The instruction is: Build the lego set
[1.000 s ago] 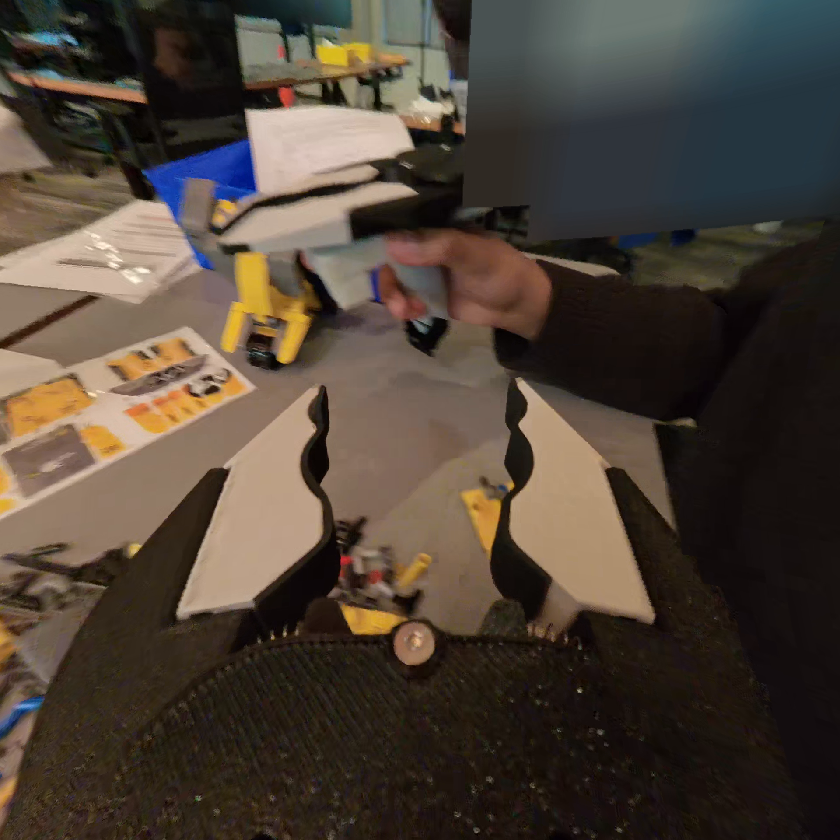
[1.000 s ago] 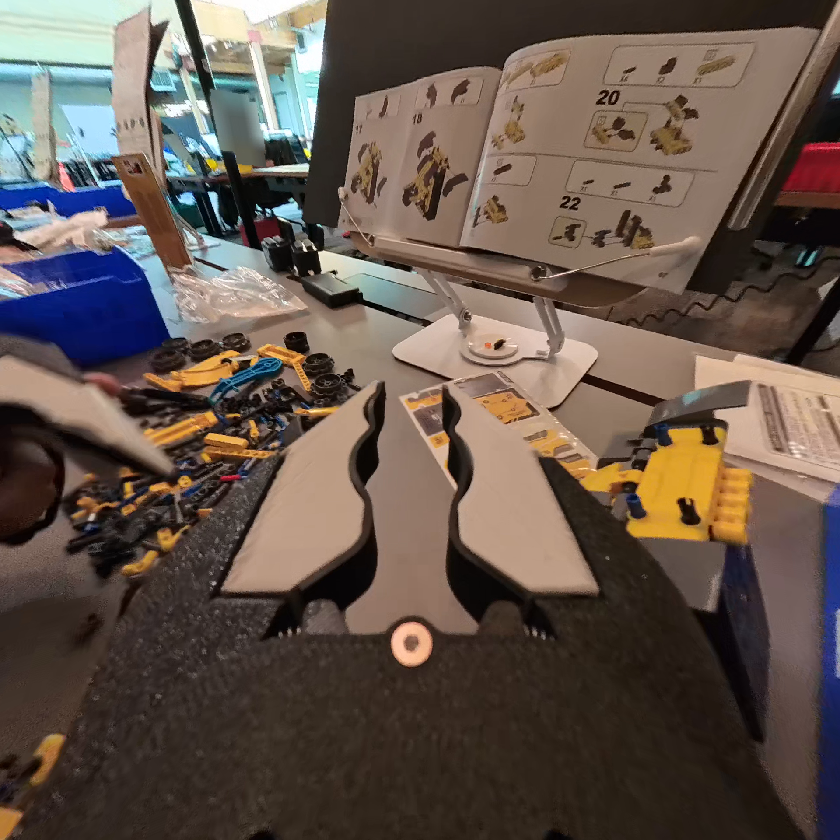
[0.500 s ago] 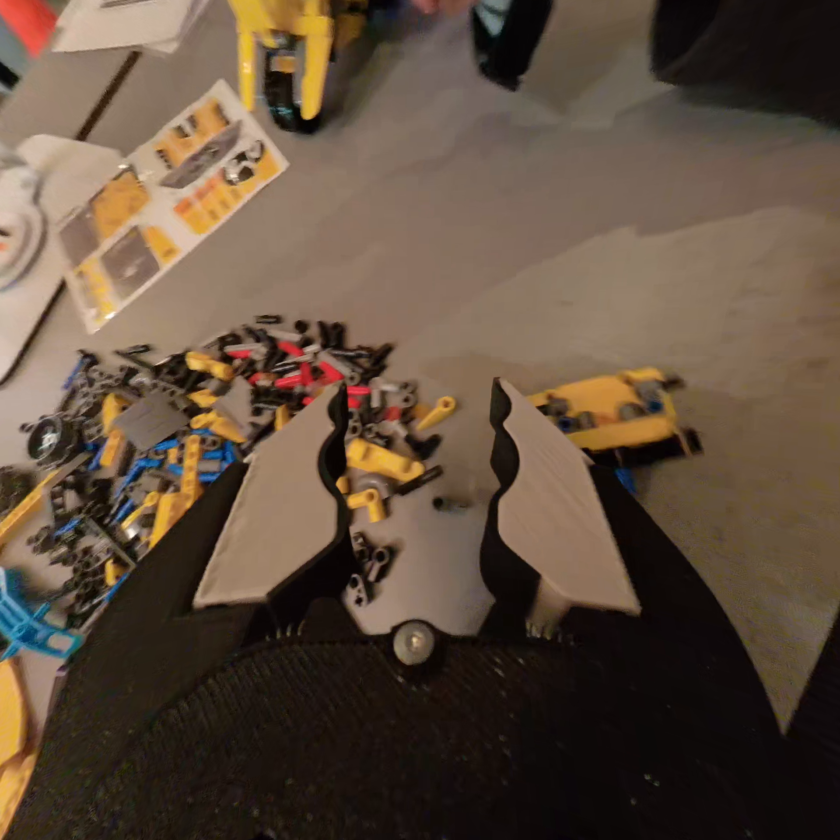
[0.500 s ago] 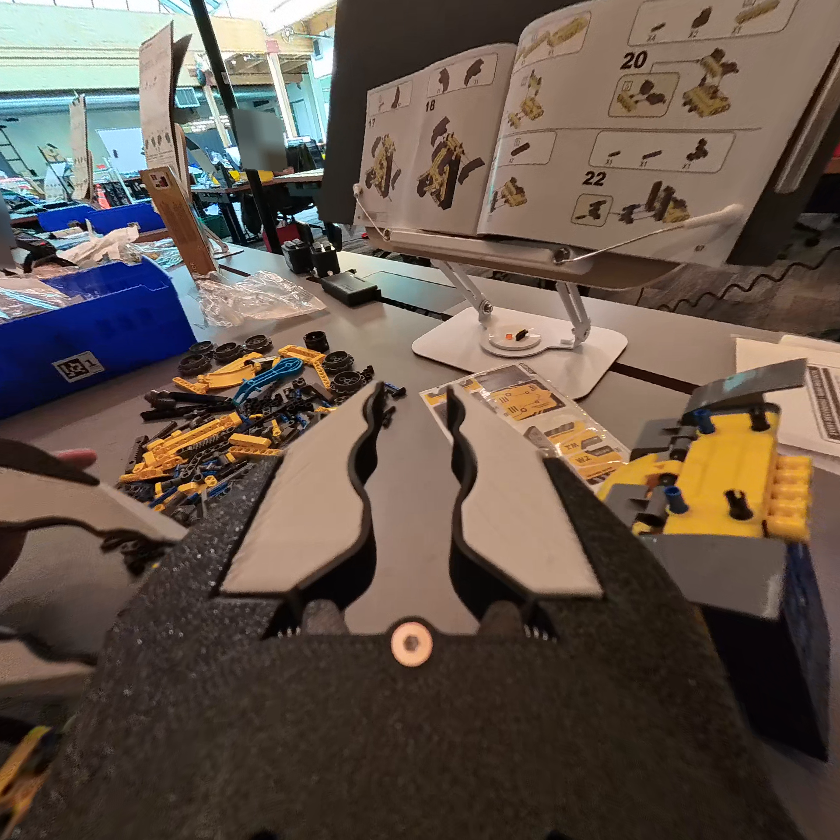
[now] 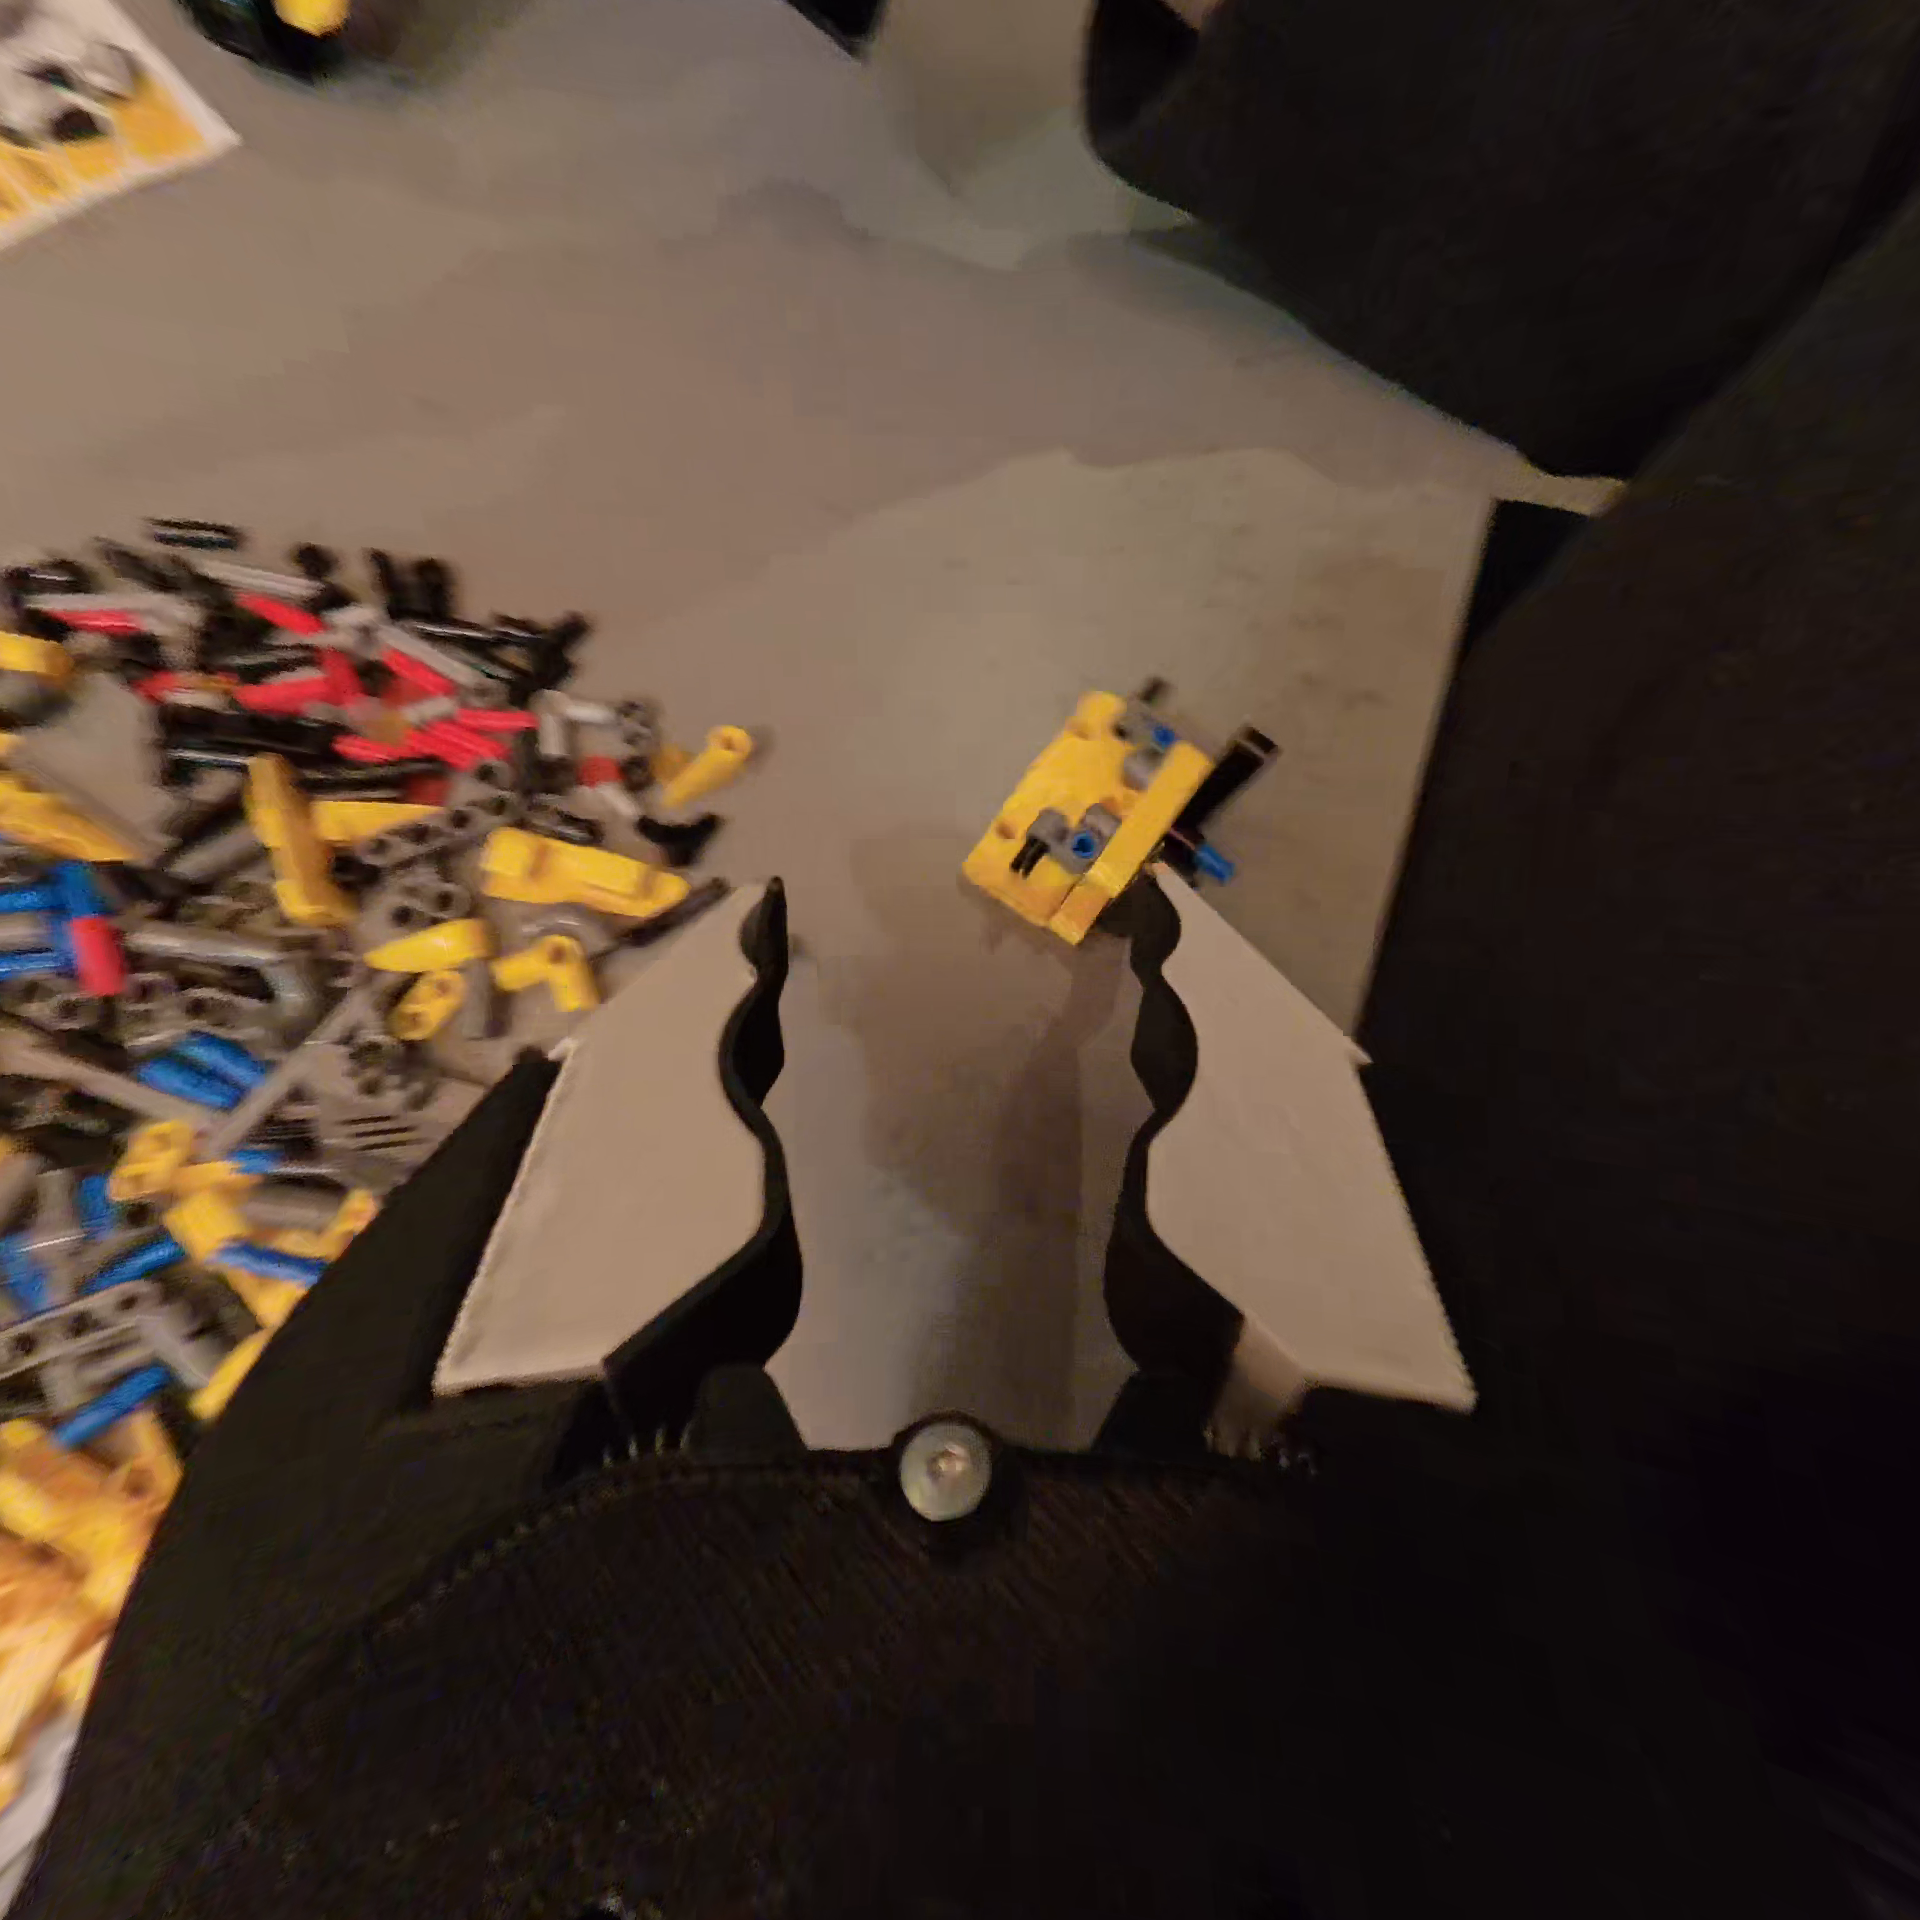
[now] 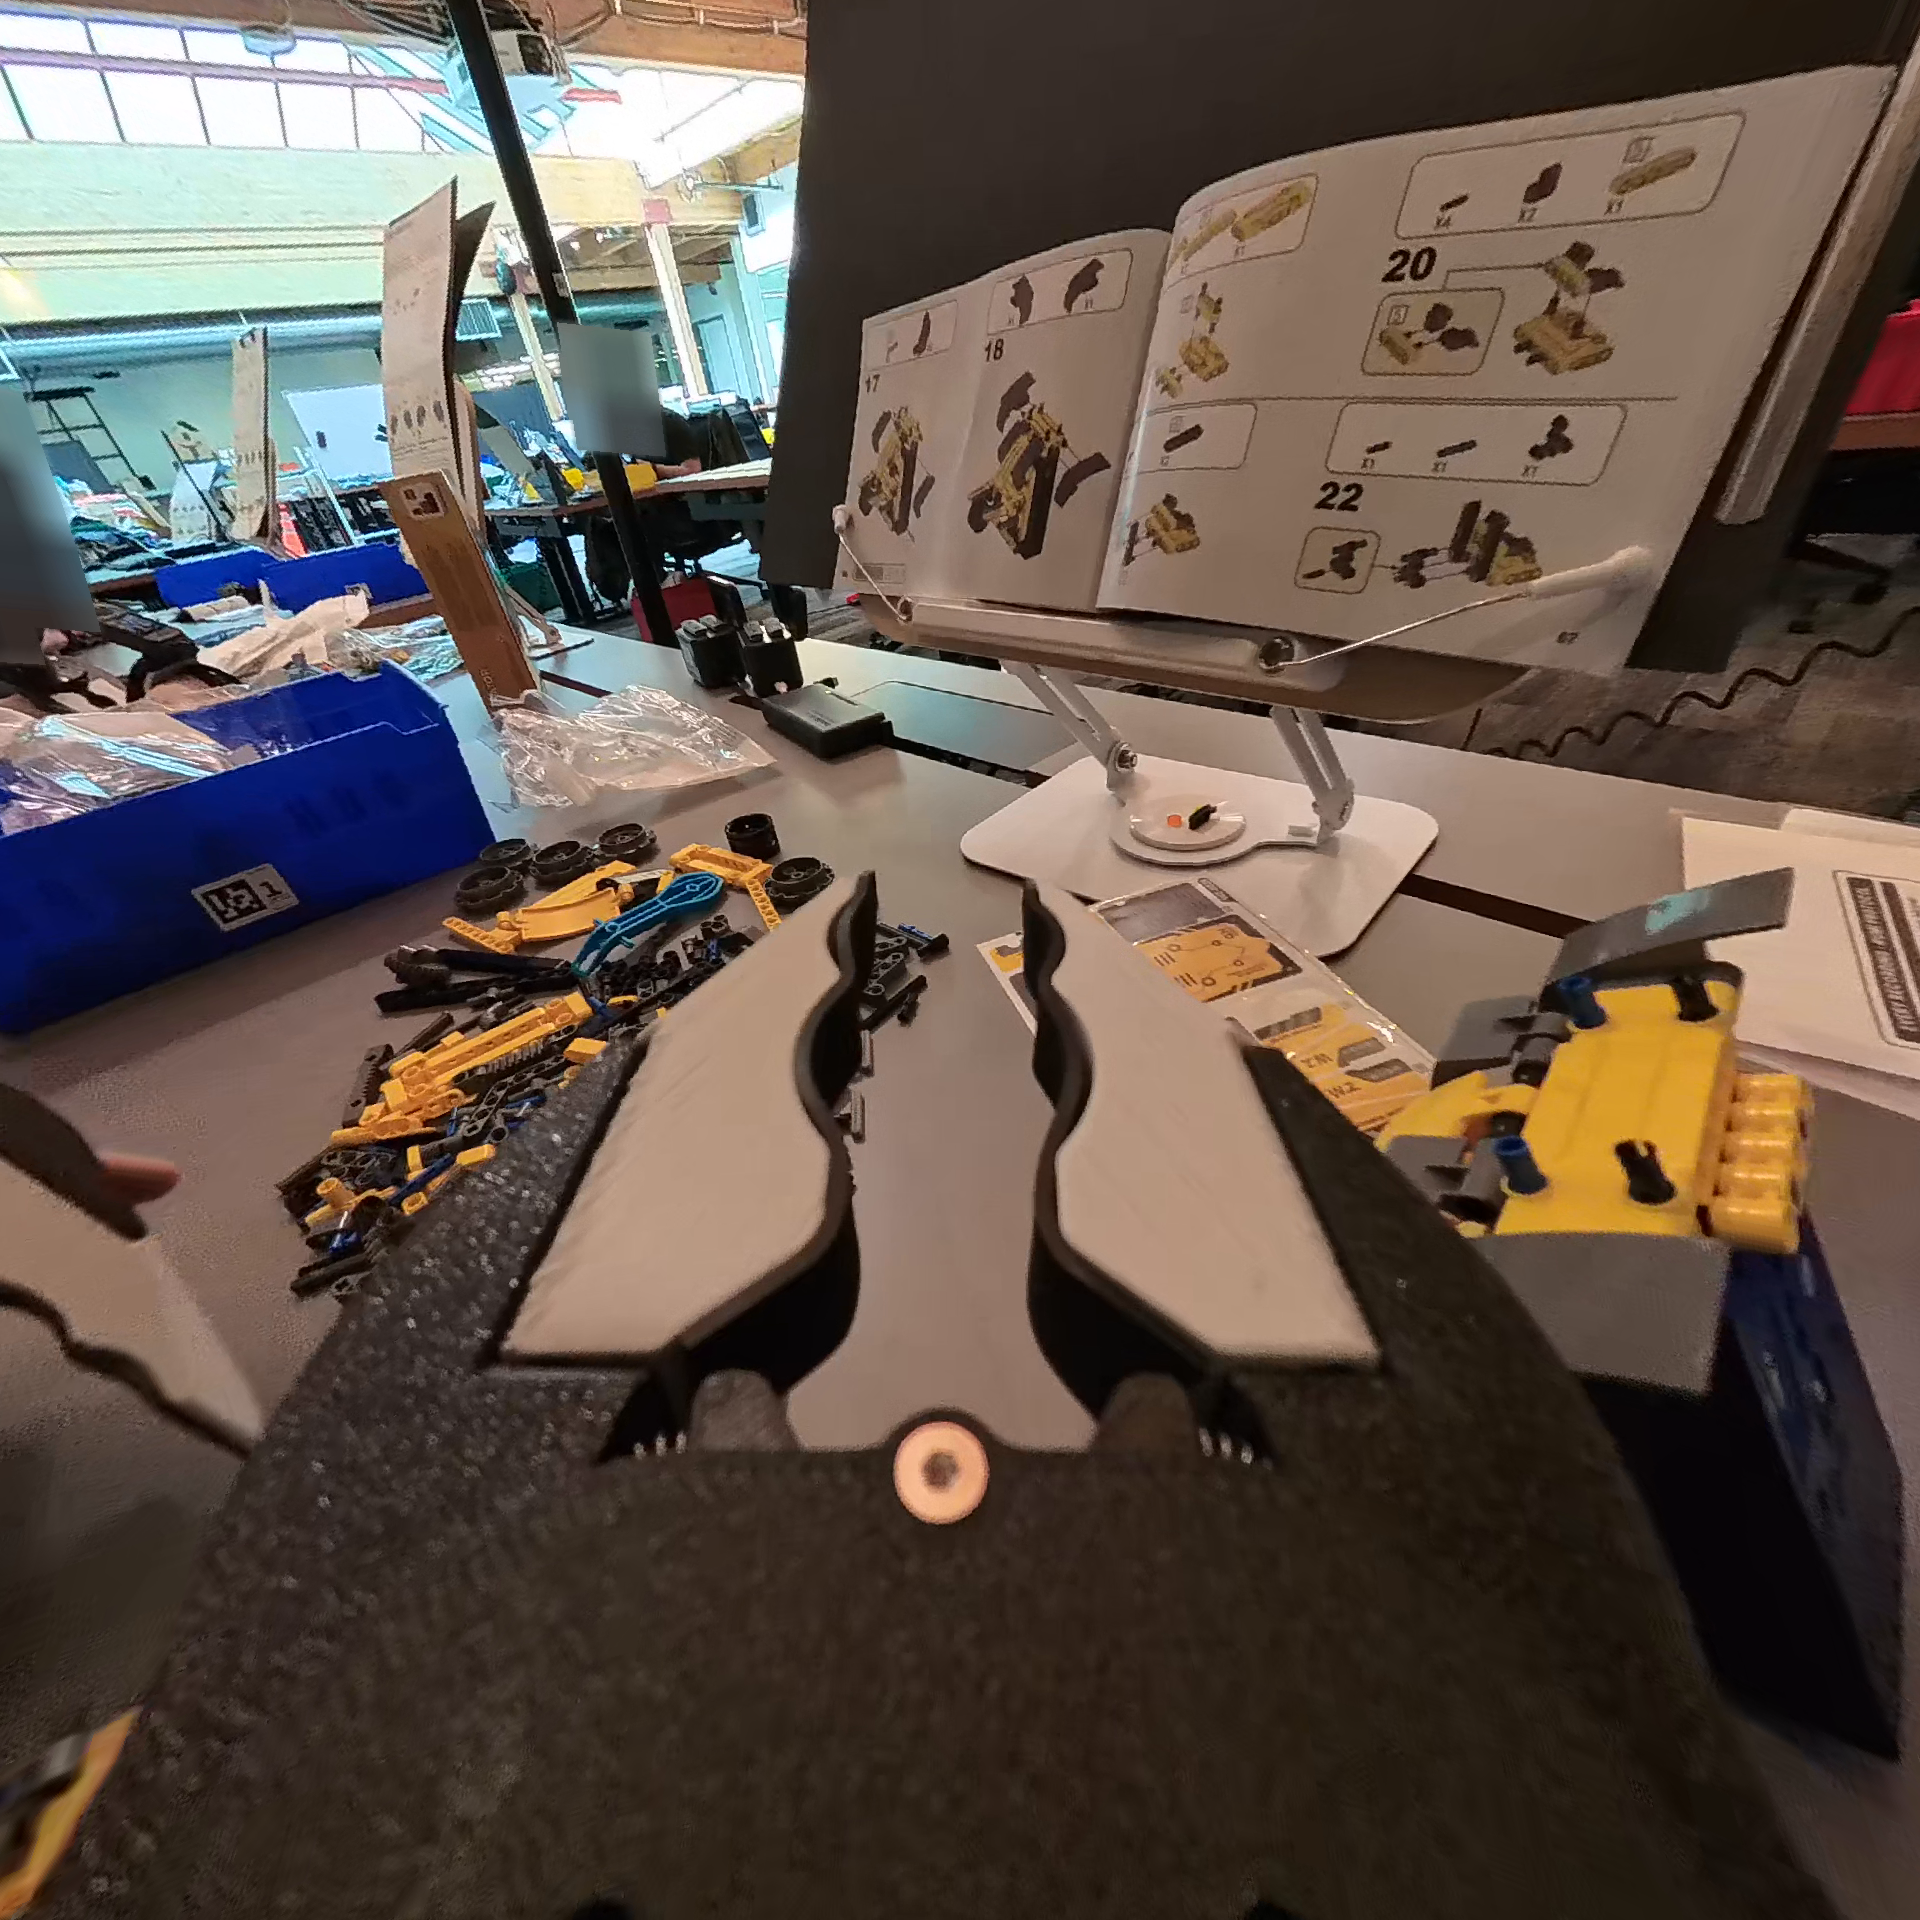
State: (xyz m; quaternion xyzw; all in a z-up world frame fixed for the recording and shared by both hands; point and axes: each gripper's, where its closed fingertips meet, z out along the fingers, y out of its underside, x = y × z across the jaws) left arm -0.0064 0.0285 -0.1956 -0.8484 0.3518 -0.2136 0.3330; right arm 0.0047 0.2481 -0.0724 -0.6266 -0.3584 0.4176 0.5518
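Observation:
My left gripper (image 5: 964, 888) is open and empty, pointing down at the grey table (image 5: 727, 395). A small yellow brick sub-assembly (image 5: 1091, 821) with grey and blue pins lies just past its right fingertip, apart from it. A pile of loose yellow, black, red and blue parts (image 5: 312, 883) lies to the left of the fingers. My right gripper (image 6: 948, 904) is open with a narrow gap and empty, held above the table. The same pile (image 6: 540, 997) lies ahead on its left. A partly built yellow model (image 6: 1621, 1122) sits on a dark blue box to its right.
An open instruction booklet (image 6: 1351, 395) rests on a white stand (image 6: 1195, 831) ahead. A sticker sheet (image 6: 1226, 977) lies before it. A blue bin (image 6: 208, 831) and a plastic bag (image 6: 623, 738) are at the left. A dark sleeve (image 5: 1662, 935) fills the right. There is about 25 cm between the tips of the two grippers.
My left gripper has tipped down from facing the right gripper to the table, then moved right over the small yellow sub-assembly. The right gripper has hardly moved.

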